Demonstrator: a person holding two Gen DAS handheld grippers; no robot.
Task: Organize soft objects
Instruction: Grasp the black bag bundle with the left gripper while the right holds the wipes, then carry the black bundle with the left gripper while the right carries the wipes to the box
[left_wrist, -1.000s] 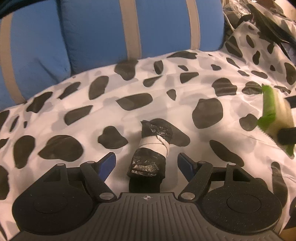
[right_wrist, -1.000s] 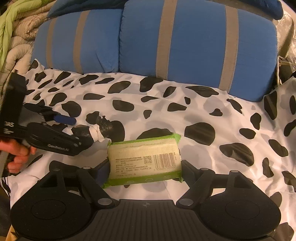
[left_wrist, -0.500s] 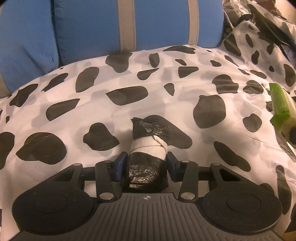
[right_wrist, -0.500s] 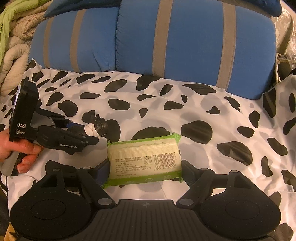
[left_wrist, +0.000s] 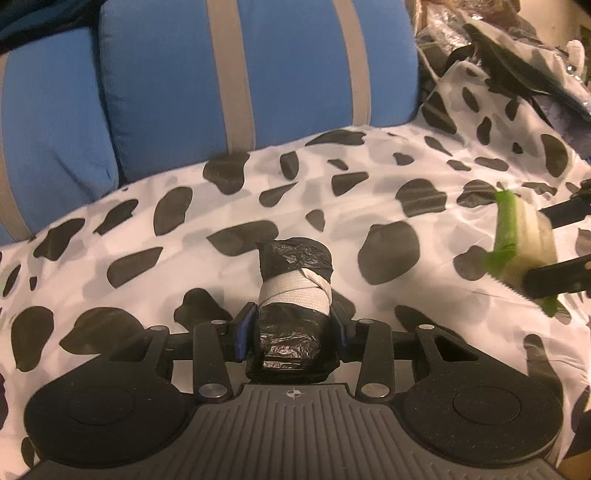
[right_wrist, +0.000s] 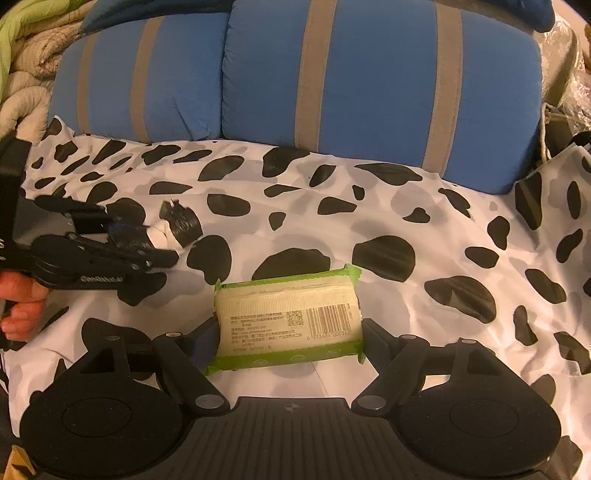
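My left gripper (left_wrist: 291, 332) is shut on a black plastic roll (left_wrist: 293, 295) with a white band round its middle, held just above the cow-print sheet (left_wrist: 184, 221). The roll also shows in the right wrist view (right_wrist: 173, 229), sticking out of the left gripper (right_wrist: 147, 243). My right gripper (right_wrist: 288, 339) is shut on a green and white tissue pack (right_wrist: 288, 317) with a barcode on it, over the sheet (right_wrist: 406, 229). The pack shows at the right of the left wrist view (left_wrist: 524, 247).
Blue cushions with grey stripes (right_wrist: 369, 74) stand along the back of the sheet. Folded beige and green blankets (right_wrist: 22, 48) lie at the far left. A heap of bags and clutter (left_wrist: 517, 55) sits beyond the sheet's right end.
My left gripper closed on the black roll and lifted it slightly off the sheet. The right gripper kept hold of the tissue pack and barely moved.
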